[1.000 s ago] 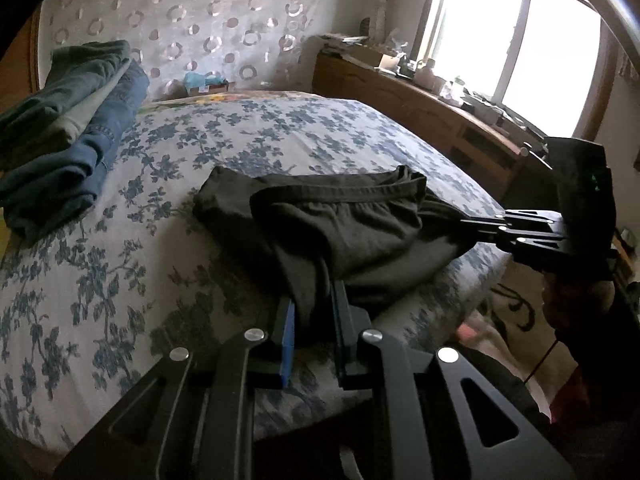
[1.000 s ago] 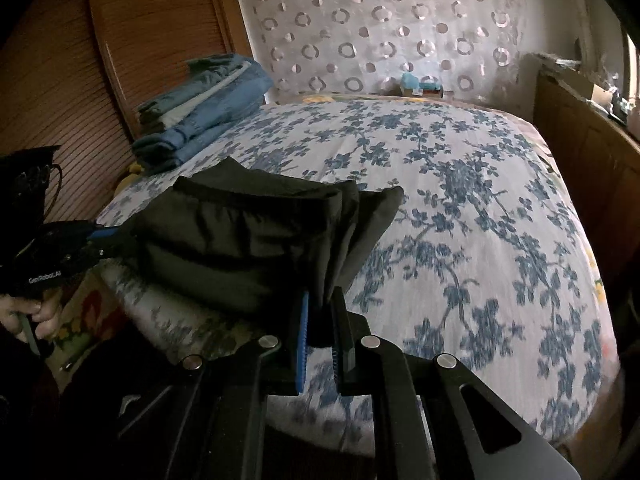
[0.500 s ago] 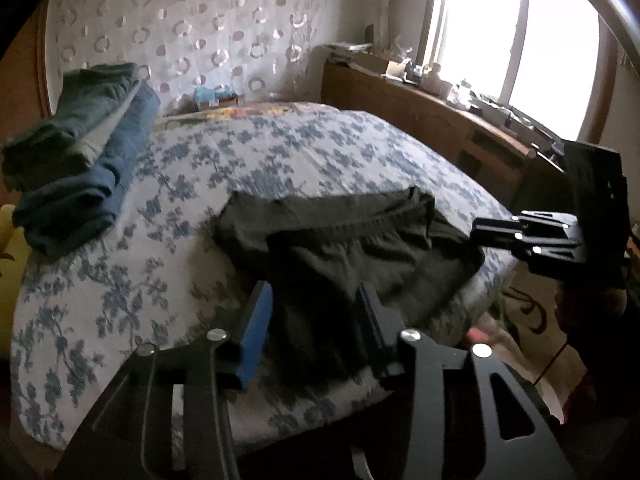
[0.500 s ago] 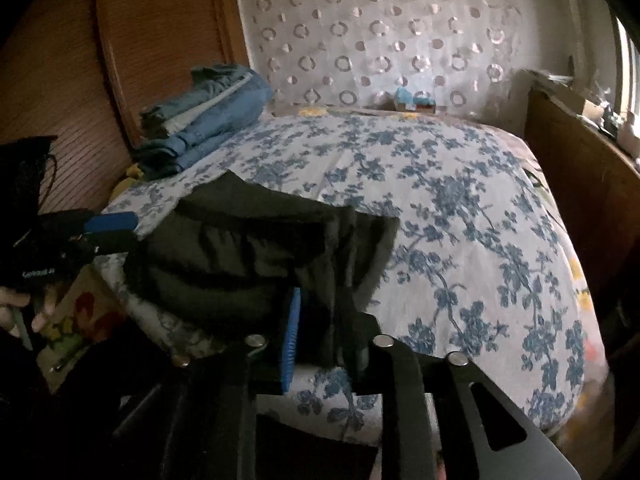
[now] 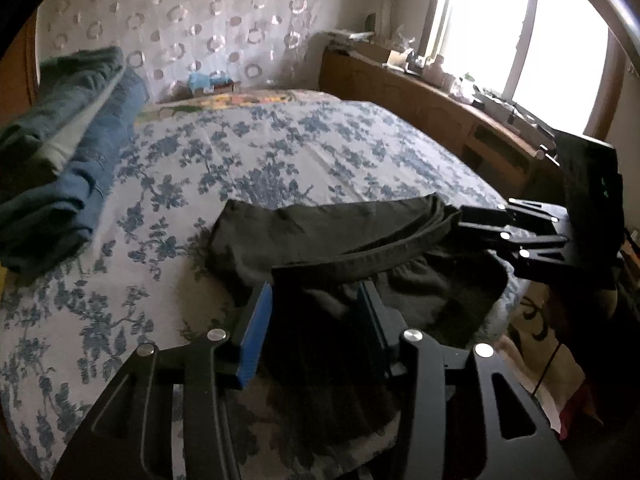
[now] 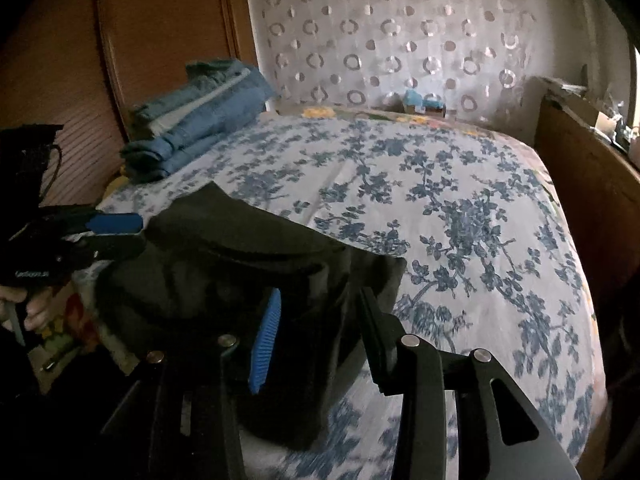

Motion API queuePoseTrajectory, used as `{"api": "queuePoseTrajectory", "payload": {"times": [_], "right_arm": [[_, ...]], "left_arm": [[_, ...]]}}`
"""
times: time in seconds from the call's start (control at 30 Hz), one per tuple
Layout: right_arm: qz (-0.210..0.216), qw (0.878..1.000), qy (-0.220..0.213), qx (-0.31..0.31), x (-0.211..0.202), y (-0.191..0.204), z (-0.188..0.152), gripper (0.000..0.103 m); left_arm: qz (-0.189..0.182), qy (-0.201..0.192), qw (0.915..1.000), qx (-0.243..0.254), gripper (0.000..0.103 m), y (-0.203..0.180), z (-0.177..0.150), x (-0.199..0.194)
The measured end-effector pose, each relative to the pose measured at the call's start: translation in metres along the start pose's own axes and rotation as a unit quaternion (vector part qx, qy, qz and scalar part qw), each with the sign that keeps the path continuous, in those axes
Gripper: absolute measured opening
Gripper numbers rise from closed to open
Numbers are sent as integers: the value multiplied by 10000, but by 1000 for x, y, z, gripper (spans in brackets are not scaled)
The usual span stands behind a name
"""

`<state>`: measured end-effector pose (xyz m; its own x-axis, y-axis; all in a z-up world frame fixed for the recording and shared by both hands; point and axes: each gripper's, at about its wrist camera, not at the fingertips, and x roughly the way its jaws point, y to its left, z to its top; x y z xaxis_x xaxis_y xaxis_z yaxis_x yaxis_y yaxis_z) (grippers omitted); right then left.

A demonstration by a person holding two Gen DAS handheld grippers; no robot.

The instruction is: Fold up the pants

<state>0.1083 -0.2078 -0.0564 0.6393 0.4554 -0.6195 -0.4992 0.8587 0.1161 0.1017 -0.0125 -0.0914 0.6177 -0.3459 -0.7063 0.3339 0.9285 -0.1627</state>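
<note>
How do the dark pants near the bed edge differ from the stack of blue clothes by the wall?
The dark pants are one olive-black garment, loosely folded, its waistband showing; the blue stack is several folded denim-blue pieces piled up. The pants lie low at the near bed edge between both open grippers; the stack sits taller at the far side, untouched. Both rest on the floral bedspread.

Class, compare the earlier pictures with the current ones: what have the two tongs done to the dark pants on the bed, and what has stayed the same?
Both tongs let go. The left tongs and right tongs, earlier clamped on the dark pants, have just been opening; the cloth now lies loose between their spread jaws. The pants have settled folded at the edge of the bed. The stack of folded jeans is unmoved.
</note>
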Motion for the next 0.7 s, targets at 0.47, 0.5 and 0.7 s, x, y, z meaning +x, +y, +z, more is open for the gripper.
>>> {"api": "queuePoseTrajectory", "payload": {"times": [0.47, 0.5, 0.7], "right_arm": [[111, 9998, 168, -59, 29, -3, 8, 40], [112, 9998, 164, -64, 29, -3, 8, 40], [217, 9996, 88, -152, 25, -1, 5, 15]], "left_arm": [[-61, -109, 9997, 196, 41, -5, -3, 4], [-52, -107, 9997, 212, 39, -6, -3, 4], [-48, -126, 9998, 177, 25, -5, -2, 5]]}}
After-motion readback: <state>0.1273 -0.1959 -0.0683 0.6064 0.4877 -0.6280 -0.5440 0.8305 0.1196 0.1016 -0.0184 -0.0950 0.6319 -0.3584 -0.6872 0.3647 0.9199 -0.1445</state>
